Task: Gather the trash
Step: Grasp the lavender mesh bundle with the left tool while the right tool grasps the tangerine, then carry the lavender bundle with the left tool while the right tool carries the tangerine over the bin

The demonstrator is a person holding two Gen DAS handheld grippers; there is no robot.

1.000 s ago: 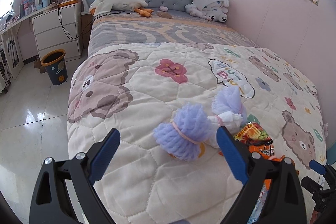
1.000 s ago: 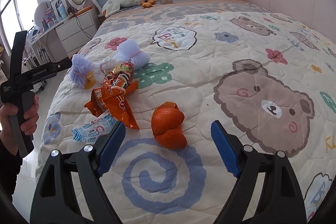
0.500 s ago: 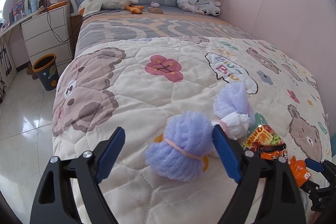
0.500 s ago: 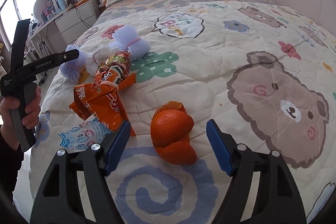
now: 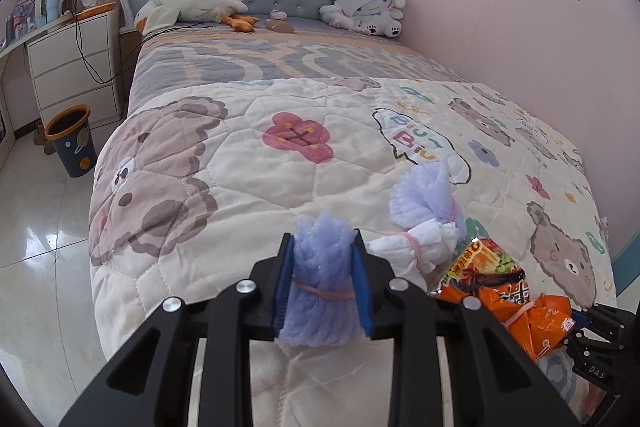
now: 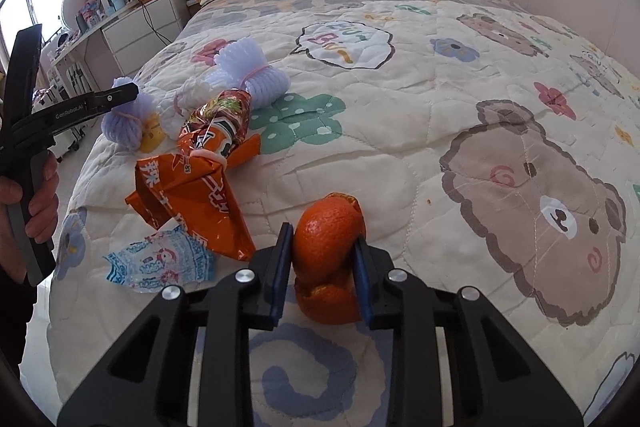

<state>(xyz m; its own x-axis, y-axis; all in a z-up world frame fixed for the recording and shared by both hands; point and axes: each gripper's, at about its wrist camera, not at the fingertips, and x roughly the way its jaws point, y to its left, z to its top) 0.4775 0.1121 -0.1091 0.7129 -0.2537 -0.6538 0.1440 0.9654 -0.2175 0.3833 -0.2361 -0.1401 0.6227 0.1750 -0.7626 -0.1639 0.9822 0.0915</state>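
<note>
Both grippers closing on trash at the foot of the bed's patterned quilt.

The left gripper (image 5: 323,281) has its blue pads pressed against the sides of a lilac foam-net bundle tied with a pink rubber band (image 5: 322,287), jaws closing on it as it lies near the quilt's edge. The right gripper (image 6: 322,275) is likewise closing, pinching a torn piece of orange peel (image 6: 326,259) that rests on a blue spiral print. Just beside the left bundle lie a second lilac foam net tied to white tissue (image 5: 426,215) and a crumpled orange snack wrapper (image 5: 500,291) (it touches the tissue). Between wrapper and peel sits a clear blue-printed plastic packet (image 6: 160,261). A dark wastebasket with an orange rim (image 5: 72,141) stands on the floor, well apart.
</note>
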